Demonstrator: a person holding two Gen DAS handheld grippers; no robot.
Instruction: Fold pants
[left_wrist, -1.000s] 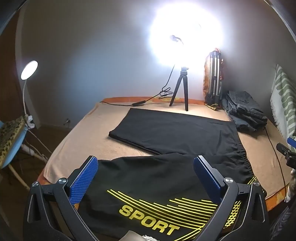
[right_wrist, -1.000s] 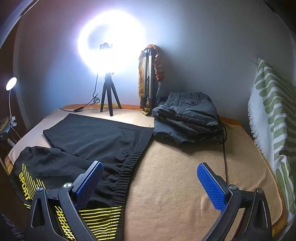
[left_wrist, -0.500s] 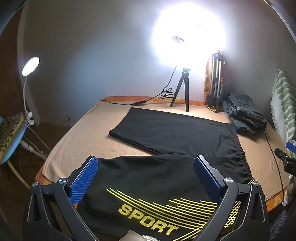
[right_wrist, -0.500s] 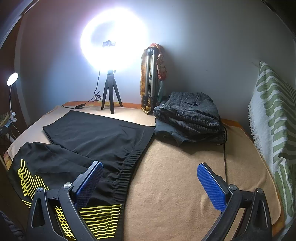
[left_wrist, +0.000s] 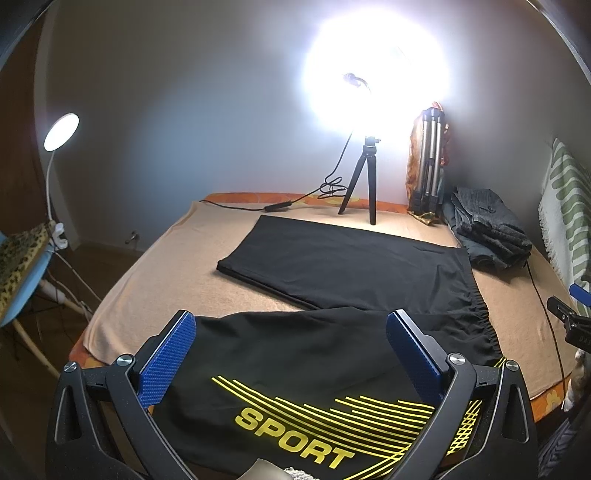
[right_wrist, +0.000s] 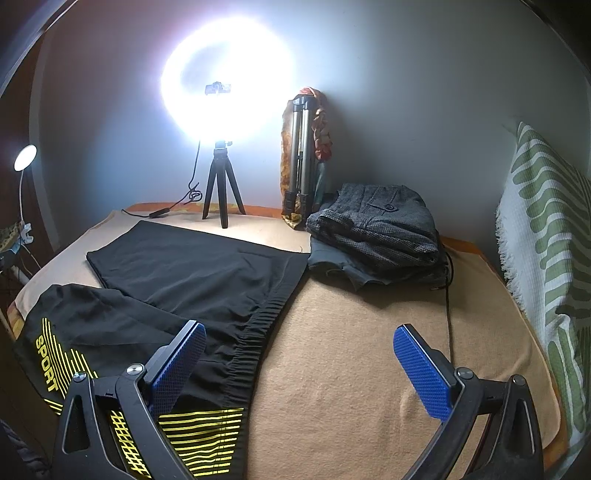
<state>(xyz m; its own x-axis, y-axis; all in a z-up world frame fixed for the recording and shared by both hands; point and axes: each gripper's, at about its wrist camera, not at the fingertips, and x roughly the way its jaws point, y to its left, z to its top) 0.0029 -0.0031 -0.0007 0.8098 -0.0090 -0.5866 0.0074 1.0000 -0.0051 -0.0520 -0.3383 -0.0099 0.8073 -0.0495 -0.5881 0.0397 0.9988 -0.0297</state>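
Above black pants (left_wrist: 343, 266), spread left tool (left_wrist: 291, 343)

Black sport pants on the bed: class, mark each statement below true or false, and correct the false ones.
1. The black sport pants lie spread on the tan blanket. True.
2. The left gripper is shut on the pants. False: its fingers stand wide apart, holding nothing.
3. A pile of folded grey garments sits near the wall, beside the pants' waistband. True.
4. The ring light is switched off. False: it glows brightly on its small tripod.
5. The right gripper is open. True.
6. The yellow print reads "RUN". False: it reads "SPORT".
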